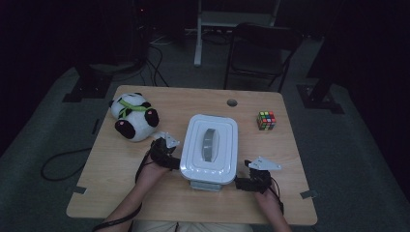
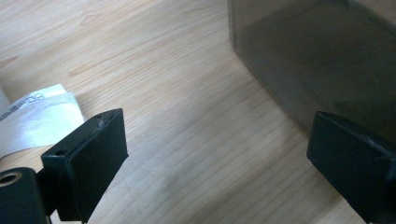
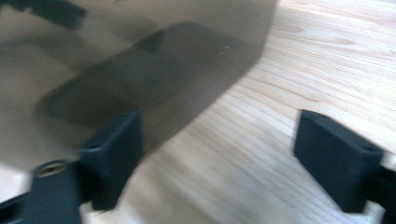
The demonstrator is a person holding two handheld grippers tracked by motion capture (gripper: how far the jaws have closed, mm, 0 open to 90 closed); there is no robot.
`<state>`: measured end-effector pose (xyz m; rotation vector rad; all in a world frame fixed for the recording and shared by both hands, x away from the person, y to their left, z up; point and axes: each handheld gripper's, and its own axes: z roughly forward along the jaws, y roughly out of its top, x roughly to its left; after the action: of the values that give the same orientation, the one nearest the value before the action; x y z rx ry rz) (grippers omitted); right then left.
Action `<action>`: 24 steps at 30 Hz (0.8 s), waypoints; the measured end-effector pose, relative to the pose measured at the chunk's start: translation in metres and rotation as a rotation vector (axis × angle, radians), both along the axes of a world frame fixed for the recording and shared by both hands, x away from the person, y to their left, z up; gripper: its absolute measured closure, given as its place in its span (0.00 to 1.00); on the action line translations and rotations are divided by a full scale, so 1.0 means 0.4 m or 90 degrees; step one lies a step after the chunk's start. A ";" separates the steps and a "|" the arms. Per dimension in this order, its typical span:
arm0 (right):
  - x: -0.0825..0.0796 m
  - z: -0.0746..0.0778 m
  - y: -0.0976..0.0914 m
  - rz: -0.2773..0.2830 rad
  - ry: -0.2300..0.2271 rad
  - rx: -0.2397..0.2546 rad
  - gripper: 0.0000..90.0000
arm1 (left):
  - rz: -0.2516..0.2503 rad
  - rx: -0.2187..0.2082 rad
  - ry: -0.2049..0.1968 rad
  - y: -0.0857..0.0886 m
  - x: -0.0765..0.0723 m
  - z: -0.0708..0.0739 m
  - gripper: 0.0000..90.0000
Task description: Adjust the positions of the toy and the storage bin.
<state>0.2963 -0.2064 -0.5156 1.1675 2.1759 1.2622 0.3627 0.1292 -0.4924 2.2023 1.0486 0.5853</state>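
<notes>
Left gripper (image 2: 217, 154): fingers (image 2: 88, 158) spread wide, nothing between them but bare desk (image 2: 187, 93) — smoky translucent wall of the storage box (image 2: 322, 60) just beyond the right-hand finger, a strip of white tape (image 2: 37, 119) beyond the left-hand one. Right gripper (image 3: 219, 163): fingers (image 3: 336, 158) likewise wide apart, gripping nothing, bare wood between; box wall (image 3: 140, 60) close behind the left-hand finger, blurred. Cannot tell whether either finger touches the box.

Seen from the high view: left gripper (image 1: 164, 152) hard against the box's left side, right gripper (image 1: 254, 179) just off its near right corner, box (image 1: 210, 147) between the two — white lid with a grey handle on top. Farther out from the left fingers, a plush panda (image 1: 134, 116) near the desk's far left. Well away from the right fingers, a puzzle cube (image 1: 266, 120) toward the far right. Beyond the desk (image 1: 159, 203), a dark chair (image 1: 261, 48) on the floor.
</notes>
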 end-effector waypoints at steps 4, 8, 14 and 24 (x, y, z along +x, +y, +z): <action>0.011 -0.001 -0.018 -0.055 0.006 0.025 0.16 | 0.027 -0.025 0.007 0.034 0.009 0.005 0.06; 0.013 -0.005 -0.037 -0.073 0.016 0.025 0.16 | 0.052 -0.047 0.002 0.075 0.030 0.026 0.06; 0.011 -0.009 -0.028 -0.068 0.024 0.026 0.15 | 0.096 -0.059 -0.025 0.110 0.069 0.071 0.06; 0.005 -0.001 0.013 -0.038 0.017 0.033 0.15 | 0.178 -0.078 -0.057 0.151 0.123 0.135 0.06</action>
<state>0.2983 -0.2012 -0.5159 1.2666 2.1232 1.2919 0.4119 0.1898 -0.4382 1.9207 1.3191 0.7143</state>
